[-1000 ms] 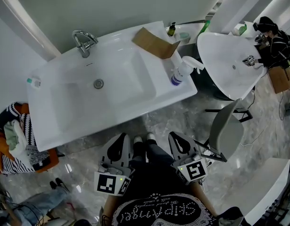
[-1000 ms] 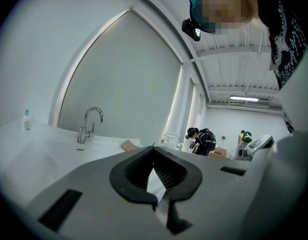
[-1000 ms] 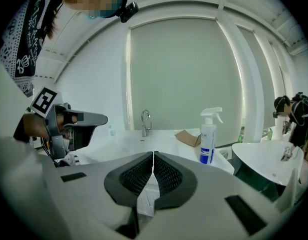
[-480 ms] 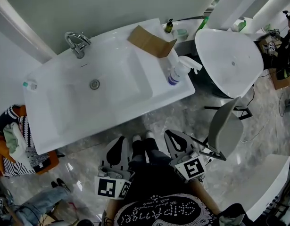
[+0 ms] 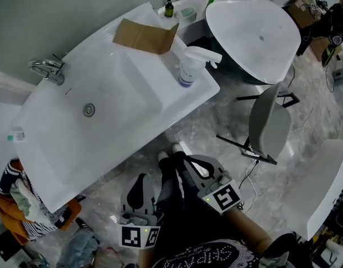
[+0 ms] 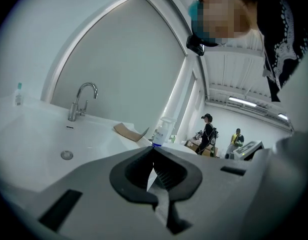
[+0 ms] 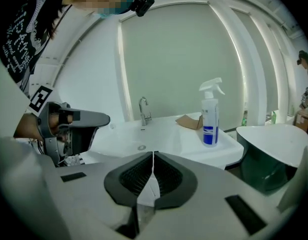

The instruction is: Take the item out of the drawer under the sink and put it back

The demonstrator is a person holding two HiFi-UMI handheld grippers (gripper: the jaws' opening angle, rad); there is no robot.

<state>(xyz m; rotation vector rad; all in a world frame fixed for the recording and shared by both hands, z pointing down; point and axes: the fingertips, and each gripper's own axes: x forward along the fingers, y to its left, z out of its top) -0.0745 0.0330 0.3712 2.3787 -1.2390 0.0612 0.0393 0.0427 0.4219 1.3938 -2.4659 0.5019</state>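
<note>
Head view looks down on both tools held low against the person's body, short of the white glossy rectangular sink basin (image 5: 177,102) — a carrying posture, I judge, with nothing yet within reach. The left gripper (image 5: 139,180) has its jaws pressed together on nothing, and the right gripper (image 5: 187,159) is the same: its black ribbed pads (image 7: 136,175) meet along a thin seam with no object between them. Ahead of both sets of fingertips the basin's smooth, hard rim overhangs whatever sits below, so the drawer and the item in it show in no view. Beyond the right fingers a white plastic spray bottle with a blue label (image 7: 210,115) stands upright on the counter, next to a folded brown cardboard piece (image 5: 143,35). Far ahead of the left fingers rises the curved chrome tap (image 6: 81,100) — polished metal against matte grey wall.
</note>
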